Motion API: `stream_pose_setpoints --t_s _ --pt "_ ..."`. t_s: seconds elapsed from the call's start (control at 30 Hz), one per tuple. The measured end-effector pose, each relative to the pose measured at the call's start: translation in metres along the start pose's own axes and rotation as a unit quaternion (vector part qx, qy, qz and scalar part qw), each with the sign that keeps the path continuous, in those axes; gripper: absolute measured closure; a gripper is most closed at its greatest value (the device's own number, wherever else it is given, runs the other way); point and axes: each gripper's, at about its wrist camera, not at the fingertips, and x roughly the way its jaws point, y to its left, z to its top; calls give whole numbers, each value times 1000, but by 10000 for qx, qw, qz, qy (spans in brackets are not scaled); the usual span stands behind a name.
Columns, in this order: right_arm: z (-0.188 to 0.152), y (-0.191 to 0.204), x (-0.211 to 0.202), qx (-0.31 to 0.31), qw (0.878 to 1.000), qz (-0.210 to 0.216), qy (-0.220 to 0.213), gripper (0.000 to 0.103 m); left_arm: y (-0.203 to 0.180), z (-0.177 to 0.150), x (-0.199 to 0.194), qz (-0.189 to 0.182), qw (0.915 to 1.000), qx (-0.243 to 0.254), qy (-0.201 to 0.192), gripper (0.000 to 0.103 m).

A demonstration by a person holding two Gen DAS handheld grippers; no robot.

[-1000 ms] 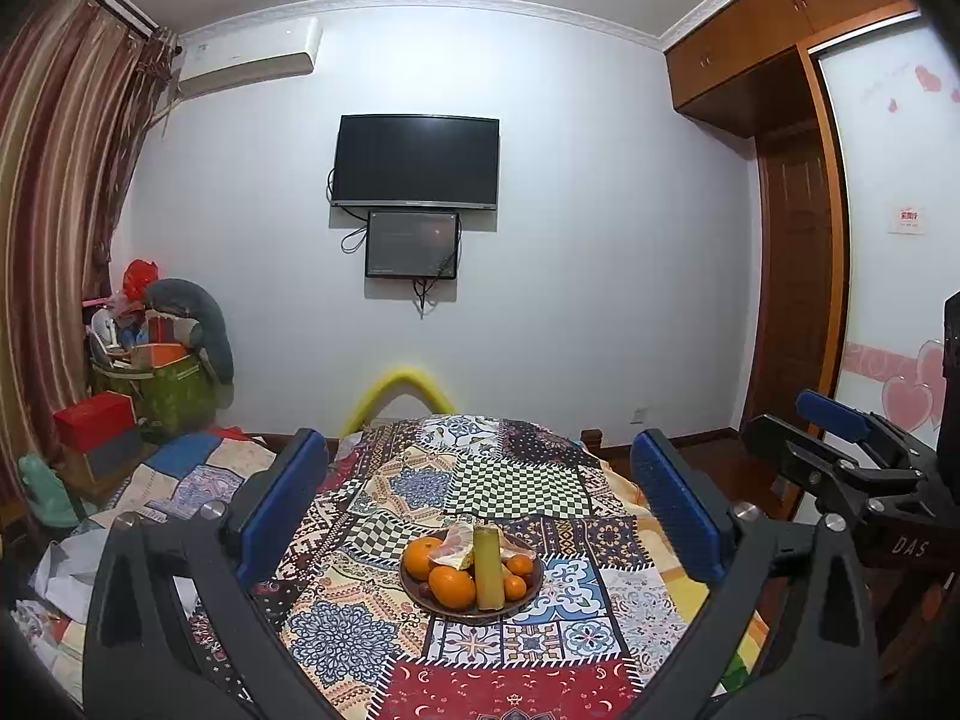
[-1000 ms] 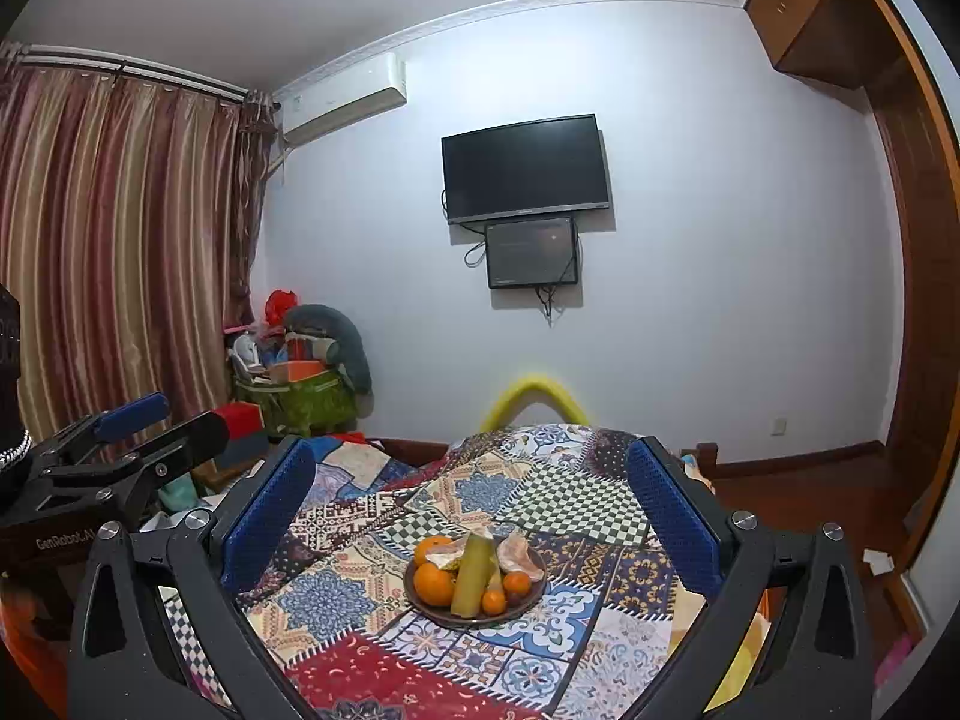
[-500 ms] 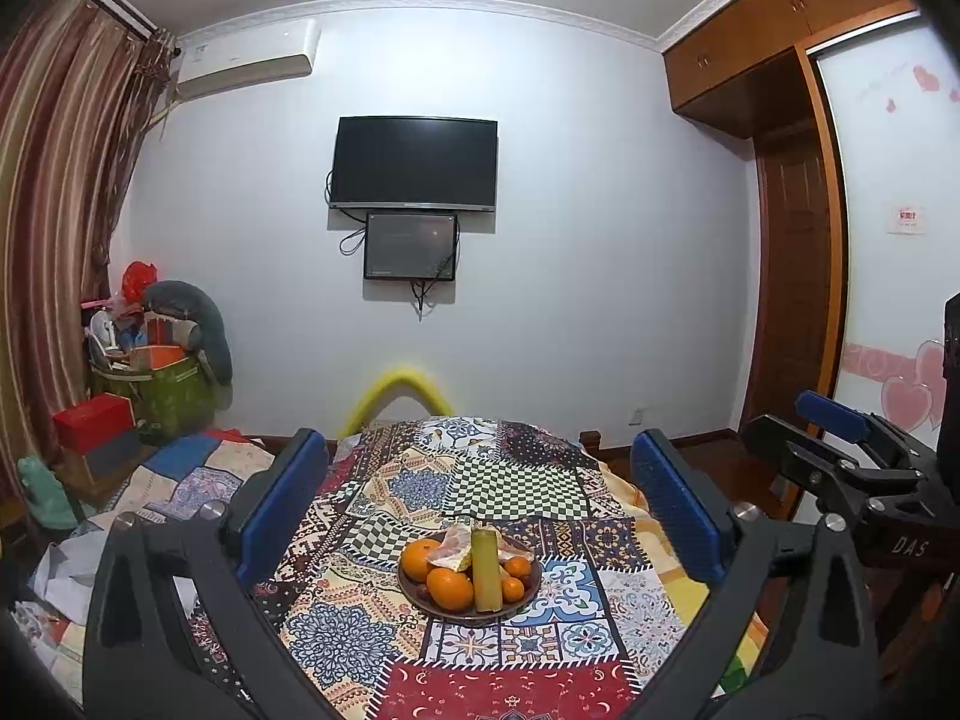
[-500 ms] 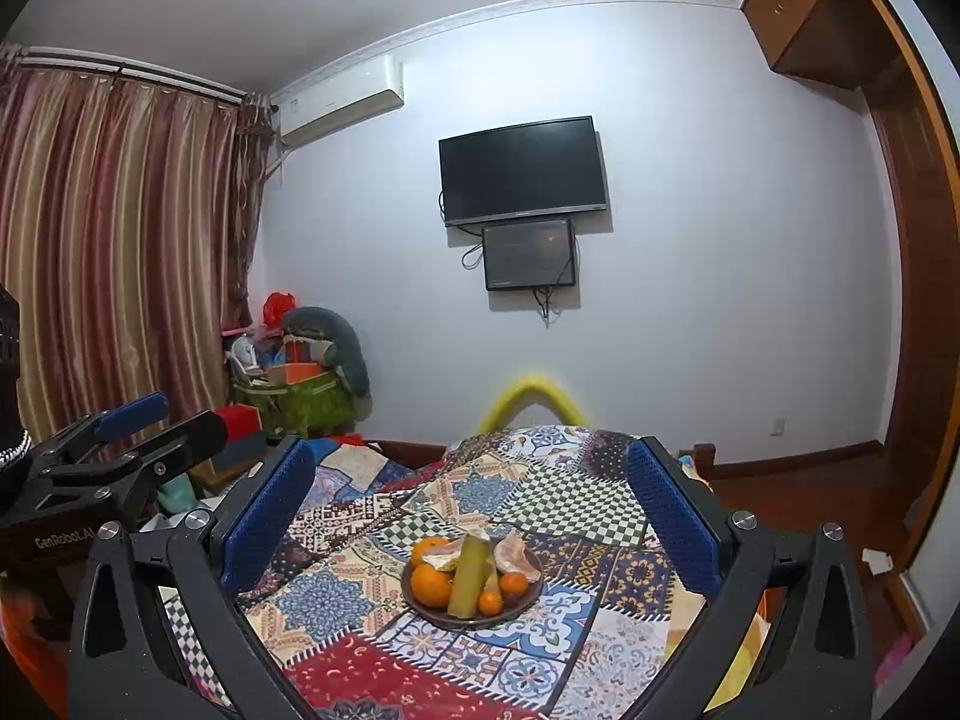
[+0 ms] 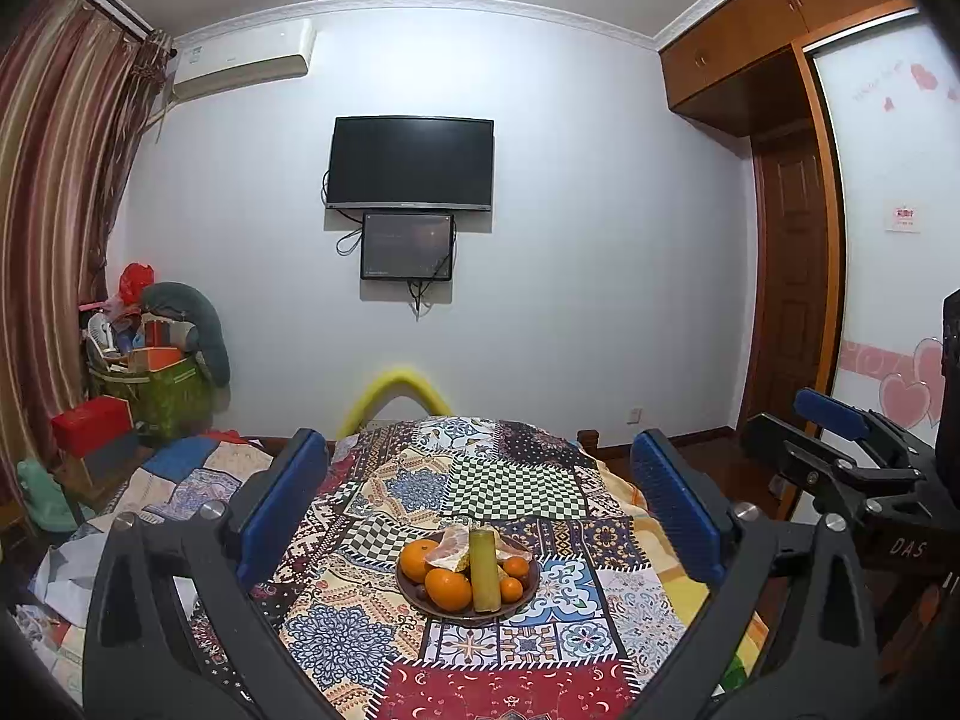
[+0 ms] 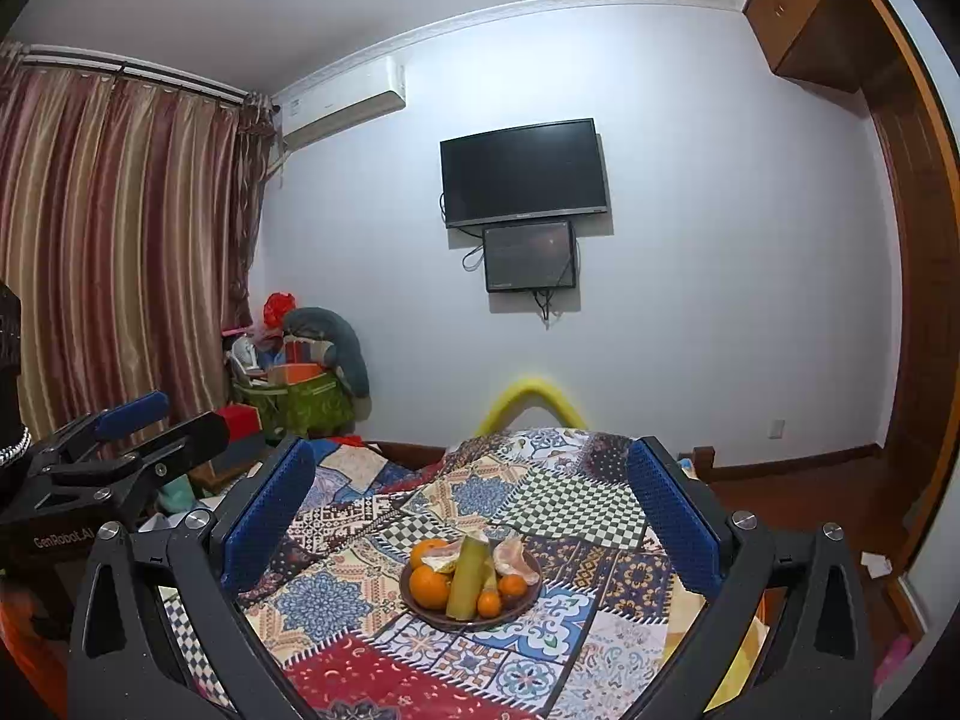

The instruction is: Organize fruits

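Both grippers — left gripper (image 5: 477, 492) and right gripper (image 6: 471, 495) — hang empty, jaws wide, short of the fruit plate (image 5: 420, 603); any approach should centre on one fruit, clear of its neighbours.

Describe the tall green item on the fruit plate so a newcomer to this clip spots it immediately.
Find the patchwork cloth below the wall TV; a dark plate of fruit sits on it. The yellow-green stalk rises amid the fruit. It is the only long cylinder there, unlike the round oranges beside it.
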Motion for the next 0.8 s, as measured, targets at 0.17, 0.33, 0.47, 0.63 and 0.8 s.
stream_pose_setpoints --t_s 0.17,0.33,0.47,0.63,0.8 --pt "0 0 0 -3 10000 -11 -7 0 0 1 2 -39 10000 -44 58 1" --pt "0 0 0 -4 10000 -11 -2 0 1 1 3 -67 9999 -51 61 1" --pt "0 0 0 -11 10000 -13 -3 0 0 0 4 -78 9999 -53 68 1" --pt "1 -1 0 -10 10000 -16 12 0 -1 -2 6 -133 9998 -39 118 1" --pt "1 -2 1 2 10000 -19 25 0 -2 -3 6 -149 9998 -43 113 1"
